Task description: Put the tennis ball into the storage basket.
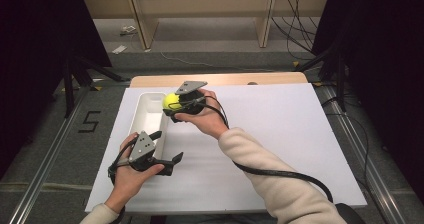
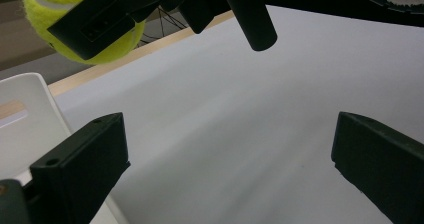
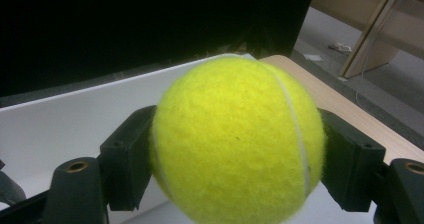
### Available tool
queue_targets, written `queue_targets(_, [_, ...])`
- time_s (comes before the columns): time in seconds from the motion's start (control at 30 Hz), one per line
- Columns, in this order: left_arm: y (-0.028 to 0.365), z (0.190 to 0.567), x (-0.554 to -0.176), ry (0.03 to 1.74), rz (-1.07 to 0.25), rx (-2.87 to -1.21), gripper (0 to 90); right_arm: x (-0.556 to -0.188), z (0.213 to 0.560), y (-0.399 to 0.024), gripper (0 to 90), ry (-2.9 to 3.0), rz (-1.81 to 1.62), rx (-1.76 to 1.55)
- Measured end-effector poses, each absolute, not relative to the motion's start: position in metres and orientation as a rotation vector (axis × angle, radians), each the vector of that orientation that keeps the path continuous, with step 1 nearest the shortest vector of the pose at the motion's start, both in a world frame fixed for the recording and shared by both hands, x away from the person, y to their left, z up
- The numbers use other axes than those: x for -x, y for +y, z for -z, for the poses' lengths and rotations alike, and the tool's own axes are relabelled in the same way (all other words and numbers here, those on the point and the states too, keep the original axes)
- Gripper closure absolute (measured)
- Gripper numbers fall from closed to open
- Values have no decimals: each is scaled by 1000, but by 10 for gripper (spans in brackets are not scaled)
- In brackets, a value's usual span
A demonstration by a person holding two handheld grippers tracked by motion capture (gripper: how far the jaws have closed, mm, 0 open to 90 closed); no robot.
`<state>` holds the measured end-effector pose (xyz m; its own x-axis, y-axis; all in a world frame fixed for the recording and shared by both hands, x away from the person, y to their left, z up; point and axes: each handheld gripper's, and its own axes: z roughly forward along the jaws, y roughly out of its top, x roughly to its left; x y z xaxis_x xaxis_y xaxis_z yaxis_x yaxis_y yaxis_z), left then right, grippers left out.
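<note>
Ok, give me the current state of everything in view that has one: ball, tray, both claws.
Tennis ball: clamped between the right claw's jaws, held in the air at the tray's right rim.
White tray: lying on the white board, nothing seen inside.
Right claw: shut on the tennis ball.
Left claw: open, jaws wide apart, holding nothing, beside the tray's near end.

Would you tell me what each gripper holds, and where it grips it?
The right gripper clamps the tennis ball across its two opposite sides; the left gripper is open and empty.
</note>
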<state>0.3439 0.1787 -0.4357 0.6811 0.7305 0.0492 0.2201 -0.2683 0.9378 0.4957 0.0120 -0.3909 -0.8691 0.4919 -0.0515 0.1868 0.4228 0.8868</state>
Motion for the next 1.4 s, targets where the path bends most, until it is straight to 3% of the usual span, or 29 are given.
queue_targets(1.4, [178, 436, -344, 755, -592, -1819, 12, -497, 390, 23, 260, 2398, -1418, -566])
